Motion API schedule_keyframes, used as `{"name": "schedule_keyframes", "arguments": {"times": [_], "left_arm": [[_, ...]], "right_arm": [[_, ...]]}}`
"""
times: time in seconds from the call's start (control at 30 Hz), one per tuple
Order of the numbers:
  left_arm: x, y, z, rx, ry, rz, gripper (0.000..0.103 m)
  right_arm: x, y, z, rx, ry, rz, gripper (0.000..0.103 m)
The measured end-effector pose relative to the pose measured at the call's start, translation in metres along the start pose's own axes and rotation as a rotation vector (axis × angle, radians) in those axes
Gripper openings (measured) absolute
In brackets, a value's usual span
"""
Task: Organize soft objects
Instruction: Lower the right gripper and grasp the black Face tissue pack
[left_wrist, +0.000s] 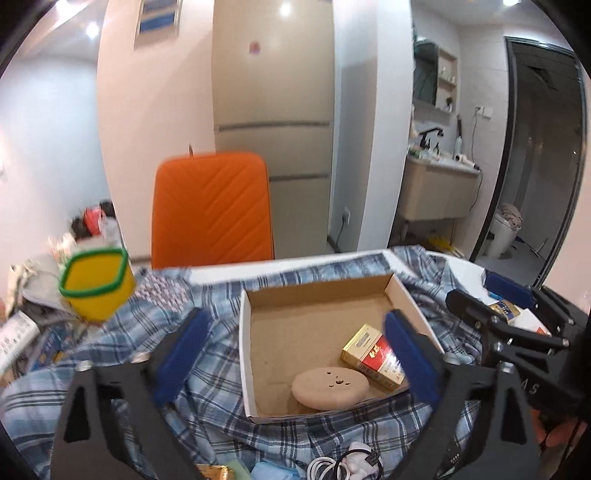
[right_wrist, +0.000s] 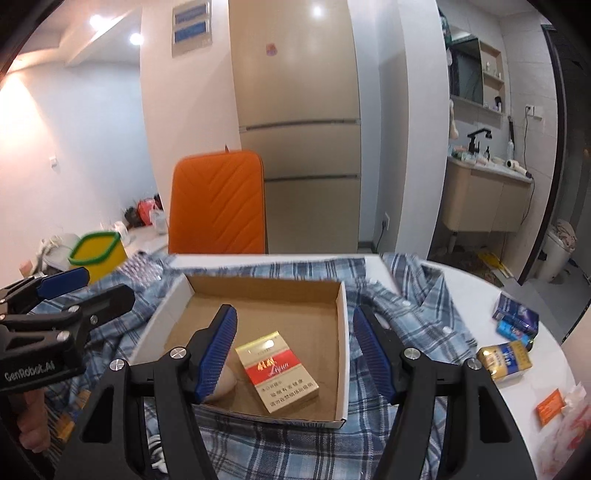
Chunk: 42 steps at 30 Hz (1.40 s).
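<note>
An open cardboard box (left_wrist: 317, 295) (right_wrist: 343, 332) sits on a blue plaid shirt (left_wrist: 218, 384) (right_wrist: 417, 306) spread over a white table. In the box lie a round tan sponge puff (left_wrist: 330, 387) (right_wrist: 225, 382) and a gold-and-red cigarette pack (left_wrist: 373, 356) (right_wrist: 277, 369). My left gripper (left_wrist: 295, 354) is open and empty, held above the box's near left part. My right gripper (right_wrist: 295, 347) is open and empty above the box, over the pack. Each gripper shows in the other's view: the right gripper (left_wrist: 513, 295) and the left gripper (right_wrist: 77, 284).
A yellow cup with a green rim (left_wrist: 98, 284) (right_wrist: 98, 256) stands at the table's left. Blue and gold packs (right_wrist: 513, 321) and an orange packet (right_wrist: 550, 408) lie on the right. An orange chair (left_wrist: 212, 210) stands behind. White cables (left_wrist: 347, 465) lie at the near edge.
</note>
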<state>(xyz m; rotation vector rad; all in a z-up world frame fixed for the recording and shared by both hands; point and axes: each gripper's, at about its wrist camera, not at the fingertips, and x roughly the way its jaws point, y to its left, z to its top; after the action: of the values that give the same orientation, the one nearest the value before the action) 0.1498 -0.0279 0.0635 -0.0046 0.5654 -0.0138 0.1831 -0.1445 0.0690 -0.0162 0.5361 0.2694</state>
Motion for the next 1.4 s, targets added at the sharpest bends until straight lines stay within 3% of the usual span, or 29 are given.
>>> {"name": "schedule_keyframes", "arguments": {"times": [0.23, 0.3, 0.43, 0.7, 0.93, 1.17, 1.4], "left_arm": [[-0.046, 0.001, -0.006, 0.001, -0.113, -0.002, 0.102], [-0.058, 0.001, -0.011, 0.009, -0.156, 0.021, 0.102], [-0.076, 0.004, -0.02, 0.003, -0.208, 0.05, 0.102], [-0.097, 0.003, -0.046, 0.022, -0.199, -0.006, 0.102], [-0.099, -0.002, -0.084, 0.013, -0.189, 0.003, 0.102], [-0.081, -0.004, -0.12, 0.004, -0.106, 0.014, 0.102], [-0.074, 0.006, -0.132, -0.054, -0.08, 0.03, 0.102]], "right_arm": [[-0.049, -0.001, 0.001, 0.009, -0.073, 0.006, 0.07], [-0.062, 0.0, -0.002, -0.001, -0.103, -0.002, 0.089], [-0.085, 0.006, -0.011, -0.041, -0.147, -0.045, 0.093], [-0.105, 0.007, -0.035, -0.019, -0.124, -0.034, 0.093], [-0.102, 0.004, -0.069, 0.017, -0.084, -0.029, 0.093], [-0.092, 0.005, -0.099, -0.003, -0.03, -0.055, 0.093], [-0.082, 0.006, -0.11, -0.007, 0.013, -0.046, 0.093]]}}
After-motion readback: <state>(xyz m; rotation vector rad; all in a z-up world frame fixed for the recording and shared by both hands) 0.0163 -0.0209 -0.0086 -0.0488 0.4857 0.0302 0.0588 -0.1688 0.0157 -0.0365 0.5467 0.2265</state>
